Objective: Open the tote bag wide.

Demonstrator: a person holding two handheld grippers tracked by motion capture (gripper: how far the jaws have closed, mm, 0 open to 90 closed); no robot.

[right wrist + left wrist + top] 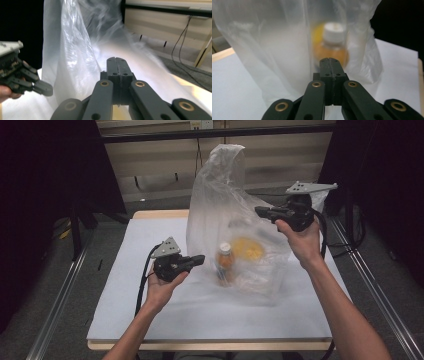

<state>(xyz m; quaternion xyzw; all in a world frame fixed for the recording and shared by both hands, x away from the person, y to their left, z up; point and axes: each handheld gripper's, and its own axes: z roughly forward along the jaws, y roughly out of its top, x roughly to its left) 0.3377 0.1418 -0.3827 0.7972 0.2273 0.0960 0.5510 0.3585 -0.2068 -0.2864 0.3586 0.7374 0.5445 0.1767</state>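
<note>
A tall, clear plastic bag stands on the white table top. Inside it are an orange bottle with a white cap and a round yellow thing behind it. My left gripper is shut, its tip at the bag's lower left side. In the left gripper view the shut jaws point at the bottle through the film. My right gripper is shut and held higher, against the bag's right side. Whether either gripper pinches film I cannot tell.
The table's wooden edge shows at the back. Metal rails run along the floor on both sides. Dark stands rise at the left and right, and cables hang by the back wall.
</note>
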